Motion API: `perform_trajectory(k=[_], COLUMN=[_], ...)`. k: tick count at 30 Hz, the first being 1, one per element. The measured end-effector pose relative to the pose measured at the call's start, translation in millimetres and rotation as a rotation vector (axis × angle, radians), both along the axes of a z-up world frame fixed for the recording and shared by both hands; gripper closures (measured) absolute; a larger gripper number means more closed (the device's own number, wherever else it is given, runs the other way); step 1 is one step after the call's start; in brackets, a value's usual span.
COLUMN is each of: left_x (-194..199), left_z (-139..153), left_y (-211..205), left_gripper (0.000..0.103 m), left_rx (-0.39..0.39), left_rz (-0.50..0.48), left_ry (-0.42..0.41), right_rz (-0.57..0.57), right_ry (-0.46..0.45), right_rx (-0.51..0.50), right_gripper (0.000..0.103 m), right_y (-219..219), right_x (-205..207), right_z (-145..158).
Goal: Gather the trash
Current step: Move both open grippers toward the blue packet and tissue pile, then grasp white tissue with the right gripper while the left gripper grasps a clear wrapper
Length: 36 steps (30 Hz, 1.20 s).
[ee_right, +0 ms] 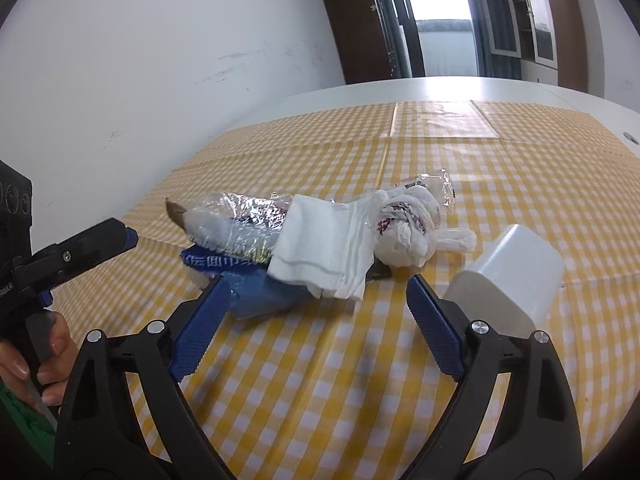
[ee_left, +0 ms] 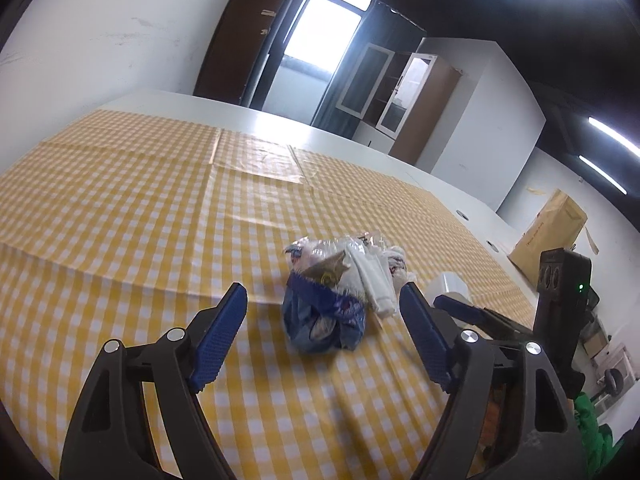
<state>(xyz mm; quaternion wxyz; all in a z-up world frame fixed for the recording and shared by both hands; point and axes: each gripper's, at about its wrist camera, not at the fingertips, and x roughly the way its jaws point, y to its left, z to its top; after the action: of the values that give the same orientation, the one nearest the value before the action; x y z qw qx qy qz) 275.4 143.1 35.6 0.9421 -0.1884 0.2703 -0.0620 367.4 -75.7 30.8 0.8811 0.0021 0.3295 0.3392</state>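
Both claws, left gripper (ee_left: 322, 312) and right gripper (ee_right: 316, 300), gaped open near trash pile (ee_right: 312, 236); white container (ee_right: 508, 272) lay right, on checked tablecloth (ee_right: 360, 380).

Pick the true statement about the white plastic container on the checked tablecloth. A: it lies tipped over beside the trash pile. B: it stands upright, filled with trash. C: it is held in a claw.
A: the white container lies on its side, right of the trash pile, ungripped.
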Motion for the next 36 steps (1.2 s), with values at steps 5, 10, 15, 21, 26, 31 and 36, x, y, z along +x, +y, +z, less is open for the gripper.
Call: perform_trajectory(k=[5, 10, 15, 21, 26, 31, 36], left_x=[26.2, 43.4, 48.2, 51.2, 53.0, 45.1, 30.4], left_z=[3.7, -9.6, -12.6, -16.5, -21.1, -13.8, -5.6], left_y=[0.6, 11.1, 8.5, 6.4, 4.7, 7.6, 3.3], left_gripper=[0.034, 0.048, 0.049, 0.06, 0.074, 0.082, 0.085], left_rx=[-0.028, -0.084, -0.101, -0.089, -0.078, -0.118, -0.083], left_rz=[-0.025, -0.037, -0.077, -0.082, -0.065, -0.106, -0.105], left_ry=[0.005, 0.013, 0.034, 0.05, 0.056, -0.038, -0.117], right_rz=[0.01, 0.009, 0.024, 0.05, 0.036, 0.025, 0.011], right_ry=[0.031, 0.042, 0.073, 0.065, 0.089, 0.067, 0.029], right_rx=[-0.012, -0.049, -0.04, -0.057, -0.025, 0.007, 0.023], right_gripper=[0.026, 0.028, 0.041, 0.063, 0.09, 0.097, 0.097], right_y=[13.7, 25.8, 29.4, 34.1, 26.9, 16.2, 4.3], right_x=[16.3, 22.5, 27.3, 23.1, 22.6, 11.8, -5.9], right_z=[-2.9, -13.8, -15.6, -13.3, -13.1, -4.9, 8.5])
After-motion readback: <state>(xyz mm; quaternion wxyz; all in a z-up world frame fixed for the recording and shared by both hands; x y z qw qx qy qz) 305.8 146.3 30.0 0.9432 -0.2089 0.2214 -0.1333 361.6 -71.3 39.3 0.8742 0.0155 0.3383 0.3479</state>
